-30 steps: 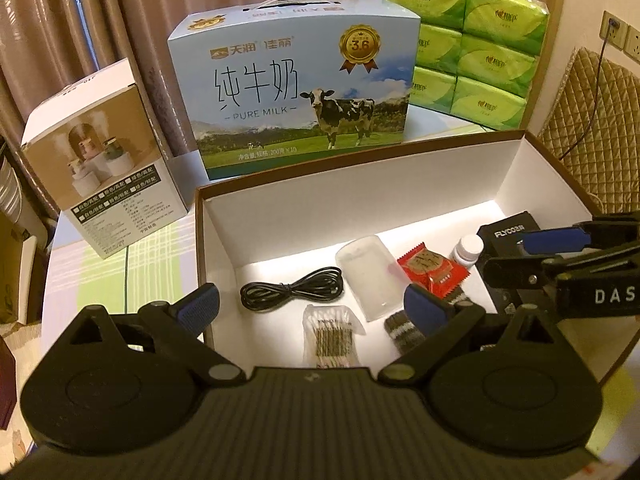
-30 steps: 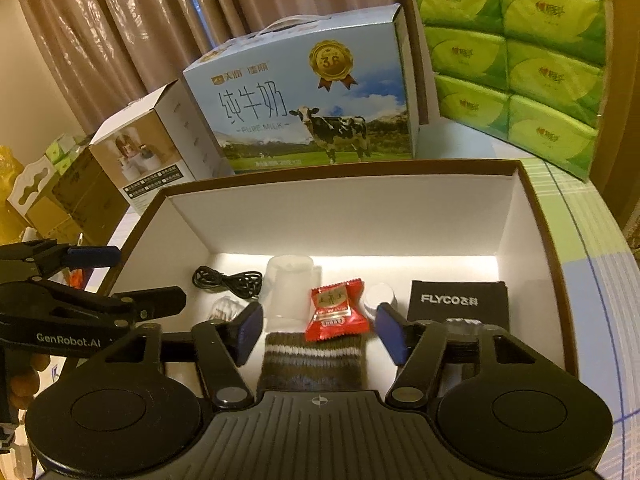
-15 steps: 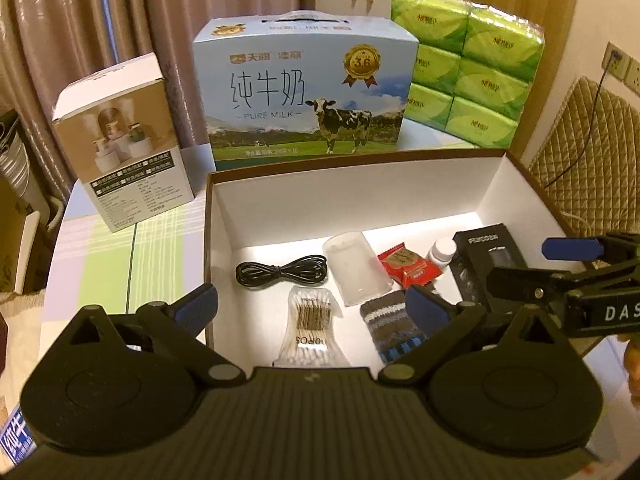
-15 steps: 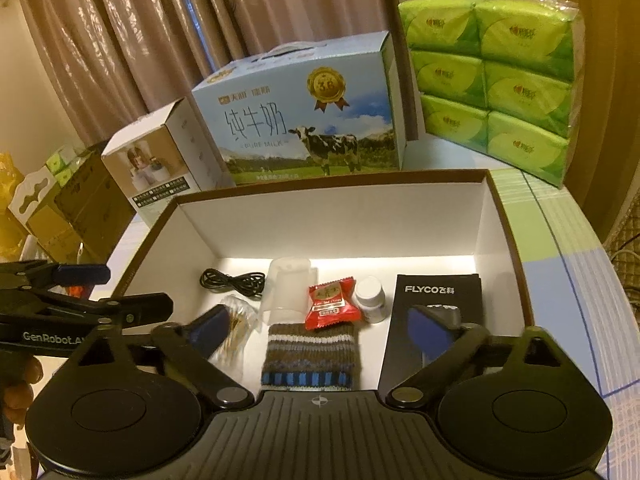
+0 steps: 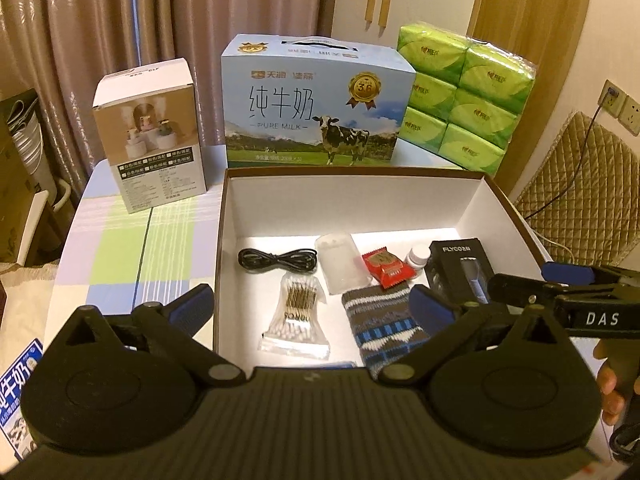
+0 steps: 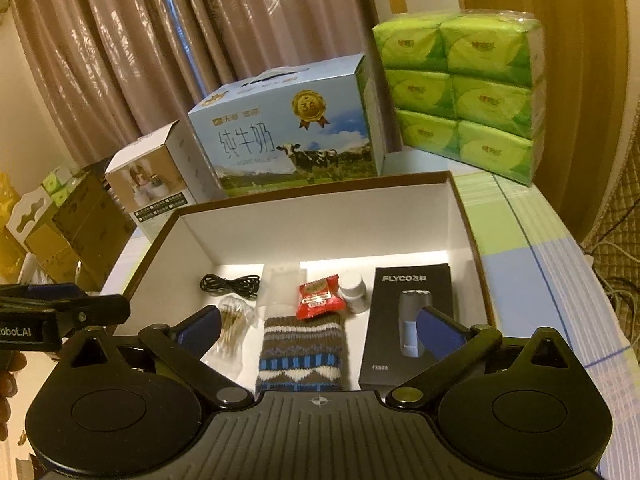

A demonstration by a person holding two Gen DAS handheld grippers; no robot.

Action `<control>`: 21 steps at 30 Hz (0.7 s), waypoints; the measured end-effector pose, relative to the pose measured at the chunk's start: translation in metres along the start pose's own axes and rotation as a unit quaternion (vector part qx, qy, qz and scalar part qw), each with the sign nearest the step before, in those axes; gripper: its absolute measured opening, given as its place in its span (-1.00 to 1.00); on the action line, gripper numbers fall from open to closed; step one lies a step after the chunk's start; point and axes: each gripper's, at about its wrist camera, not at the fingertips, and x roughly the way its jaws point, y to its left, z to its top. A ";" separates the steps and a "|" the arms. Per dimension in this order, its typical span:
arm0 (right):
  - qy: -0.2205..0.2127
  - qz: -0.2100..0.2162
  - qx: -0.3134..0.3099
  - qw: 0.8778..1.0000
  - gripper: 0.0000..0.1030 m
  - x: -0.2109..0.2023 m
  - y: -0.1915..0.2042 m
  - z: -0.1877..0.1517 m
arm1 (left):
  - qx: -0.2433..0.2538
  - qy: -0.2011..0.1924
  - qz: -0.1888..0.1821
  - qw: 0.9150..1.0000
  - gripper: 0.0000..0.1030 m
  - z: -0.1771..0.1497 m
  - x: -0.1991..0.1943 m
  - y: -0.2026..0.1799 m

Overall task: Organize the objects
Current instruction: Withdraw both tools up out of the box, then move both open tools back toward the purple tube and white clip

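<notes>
An open white storage box (image 5: 320, 196) (image 6: 320, 220) with a brown rim holds a black cable (image 5: 276, 260) (image 6: 230, 285), a bag of cotton swabs (image 5: 298, 308) (image 6: 232, 316), a clear plastic case (image 5: 340, 260) (image 6: 280, 284), a red snack packet (image 5: 386, 266) (image 6: 318, 300), a small white bottle (image 5: 418, 256) (image 6: 354, 290), a knitted striped pouch (image 5: 376, 324) (image 6: 302, 354) and a black FLYCO box (image 5: 460, 268) (image 6: 408, 316). My left gripper (image 5: 310, 308) is open and empty above the box's near edge. My right gripper (image 6: 318, 328) is open and empty above the pouch.
Behind the storage box stand a blue milk carton (image 5: 316, 108) (image 6: 288, 128), a green tissue pack (image 5: 464, 92) (image 6: 460, 96) and a small white product box (image 5: 150, 136) (image 6: 148, 184). The tablecloth (image 5: 132, 248) is checked. A quilted chair (image 5: 580, 200) stands at the right.
Both grippers have pulled back and risen from the storage box, so more of its contents show. The right gripper's jaws have opened wider. Nothing in the box moved.
</notes>
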 end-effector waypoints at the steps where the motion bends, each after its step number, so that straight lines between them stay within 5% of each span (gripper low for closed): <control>1: -0.001 0.000 0.001 1.000 0.96 -0.003 0.000 -0.001 | -0.002 0.001 0.000 1.000 0.98 -0.002 -0.002 -0.001; 21: -0.007 0.000 0.008 1.000 0.96 -0.047 -0.002 -0.028 | -0.011 0.016 -0.008 1.000 0.98 -0.044 -0.043 -0.013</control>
